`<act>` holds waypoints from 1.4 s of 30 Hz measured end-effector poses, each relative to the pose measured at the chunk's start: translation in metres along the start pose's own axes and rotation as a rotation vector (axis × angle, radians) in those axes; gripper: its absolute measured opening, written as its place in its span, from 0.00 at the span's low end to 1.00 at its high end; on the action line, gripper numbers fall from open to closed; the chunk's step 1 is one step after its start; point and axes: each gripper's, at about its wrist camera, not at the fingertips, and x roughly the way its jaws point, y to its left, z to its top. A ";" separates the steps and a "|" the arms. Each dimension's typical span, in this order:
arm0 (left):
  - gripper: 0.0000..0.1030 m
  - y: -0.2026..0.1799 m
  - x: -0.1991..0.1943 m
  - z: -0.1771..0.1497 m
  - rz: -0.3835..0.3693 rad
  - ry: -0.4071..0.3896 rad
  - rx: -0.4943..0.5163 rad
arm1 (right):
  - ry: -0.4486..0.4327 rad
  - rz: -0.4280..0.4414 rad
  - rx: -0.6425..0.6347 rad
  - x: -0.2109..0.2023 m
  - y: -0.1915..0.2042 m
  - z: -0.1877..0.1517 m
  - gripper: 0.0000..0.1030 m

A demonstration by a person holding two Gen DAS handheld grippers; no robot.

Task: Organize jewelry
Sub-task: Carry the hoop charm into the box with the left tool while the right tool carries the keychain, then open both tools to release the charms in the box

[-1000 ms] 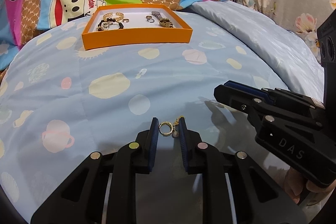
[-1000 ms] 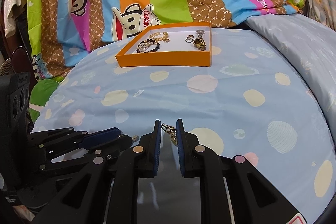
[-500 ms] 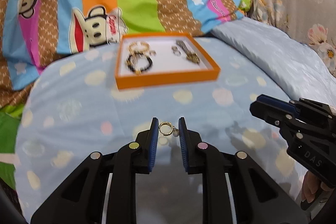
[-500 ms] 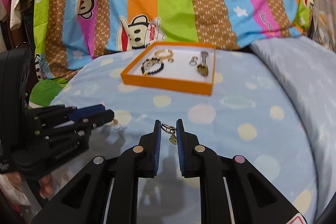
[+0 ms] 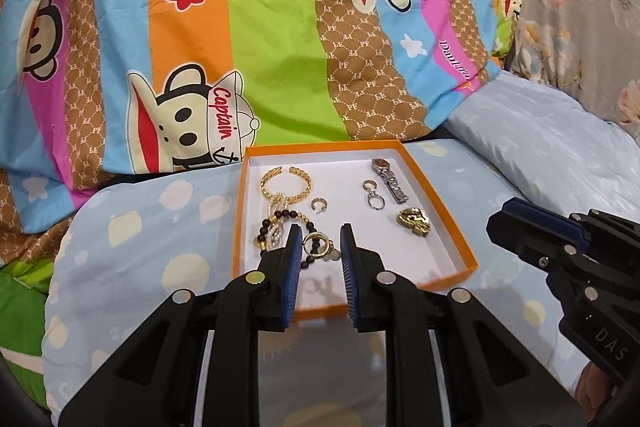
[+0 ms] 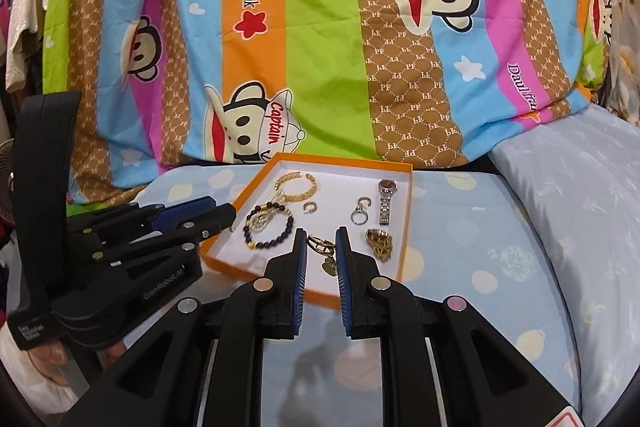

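I work over a bed [image 5: 132, 251] under a pale blue sheet dotted with cream shapes, a striped cartoon-monkey quilt [image 6: 320, 47] heaped behind. My left gripper [image 5: 320, 247], nearly closed, pinches a gold ring [image 5: 316, 241] over the orange tray [image 5: 456, 239]. My right gripper [image 6: 322, 247] is clamped on a gold earring [image 6: 320, 245], perhaps with a dangling charm, above the tray's near edge.

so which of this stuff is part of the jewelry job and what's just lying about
Part of the job: orange tray, gold ring in the left gripper, gold earring in the right gripper, watch, beaded bracelet.
Just lying about: cartoon quilt, blue bedsheet.
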 end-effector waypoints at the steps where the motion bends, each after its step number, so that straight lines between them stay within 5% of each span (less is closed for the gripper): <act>1: 0.18 -0.001 0.008 0.002 0.008 0.004 0.004 | 0.003 -0.004 0.006 0.007 -0.002 0.002 0.13; 20: 0.18 -0.003 0.088 0.006 0.037 0.070 -0.003 | 0.098 -0.029 0.061 0.092 -0.032 -0.003 0.14; 25: 0.18 -0.004 0.092 0.003 0.044 0.068 0.004 | 0.116 -0.027 0.047 0.100 -0.030 -0.006 0.14; 29: 0.29 -0.005 0.091 0.003 0.055 0.055 0.009 | 0.093 -0.040 0.015 0.097 -0.024 -0.007 0.17; 42: 0.31 -0.004 0.080 0.003 0.079 0.030 -0.001 | 0.067 -0.062 0.004 0.086 -0.019 -0.005 0.27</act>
